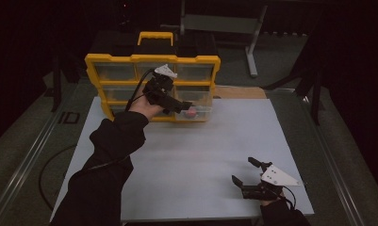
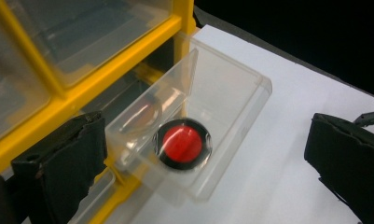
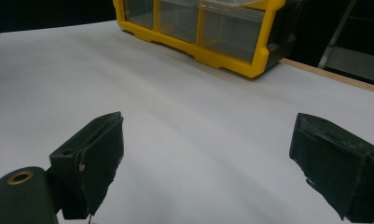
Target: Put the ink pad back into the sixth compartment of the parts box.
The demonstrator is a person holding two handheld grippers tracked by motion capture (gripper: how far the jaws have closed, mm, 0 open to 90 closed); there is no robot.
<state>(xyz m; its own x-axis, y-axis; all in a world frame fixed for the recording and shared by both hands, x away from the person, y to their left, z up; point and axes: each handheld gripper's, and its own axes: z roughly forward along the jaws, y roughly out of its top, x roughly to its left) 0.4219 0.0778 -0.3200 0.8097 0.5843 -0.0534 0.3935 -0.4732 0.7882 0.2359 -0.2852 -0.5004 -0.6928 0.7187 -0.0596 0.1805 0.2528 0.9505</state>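
Drawer [image 2: 208, 116] of clear plastic stands pulled out from the bottom right of the yellow cabinet [image 1: 151, 60], over the white table [image 1: 215, 141]; a red disc [image 2: 183, 143] with a black rim lies flat on the drawer's floor, near its front wall; the left gripper [image 1: 185, 106] hovers at the drawer, jaws spread wide to either side of it, pads touching neither drawer nor disc; in the left gripper view the disc sits between the two jaws, closer to the left one; the right gripper [image 1: 245, 170] rests low at the table's near right corner, well apart from the cabinet, jaws wide apart with only bare table between them.
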